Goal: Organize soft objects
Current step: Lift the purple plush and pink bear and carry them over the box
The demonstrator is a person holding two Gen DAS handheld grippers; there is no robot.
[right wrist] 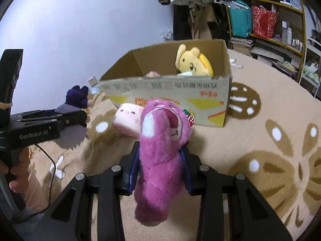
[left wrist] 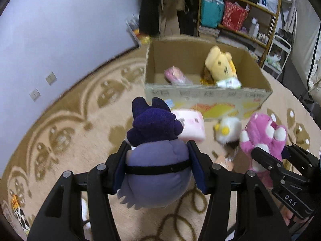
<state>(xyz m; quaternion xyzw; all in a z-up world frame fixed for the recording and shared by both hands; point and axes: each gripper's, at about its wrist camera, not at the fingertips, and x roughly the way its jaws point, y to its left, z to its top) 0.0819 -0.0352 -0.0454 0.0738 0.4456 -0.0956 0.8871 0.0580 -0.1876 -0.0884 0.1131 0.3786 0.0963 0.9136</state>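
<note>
**Both tongs loaded; box lies straight ahead**

I have the left tongs [left wrist: 158, 166] clamped on the purple toy [left wrist: 156, 160], gripped across its round body, head pointing forward toward the cardboard box [left wrist: 200, 96]. The right tongs [right wrist: 160, 166] are closed on the pink bear [right wrist: 160, 150], squeezed at its middle, long axis running upright between the pads with its head toward the box.

Reference landmark: the box, standing open on the carpet [right wrist: 260, 130]. A yellow toy [right wrist: 192, 62] and a small pink item [left wrist: 174, 75] already sit inside it. Just in front of its near wall, on the carpet, lie a pink pig cushion [right wrist: 128, 120] and a white toy with yellow eyes [left wrist: 226, 130].

I judge the next move to be a forward carry over the near wall. Both toys hang short of that wall; the left tongs appear slightly nearer the box opening.
</note>
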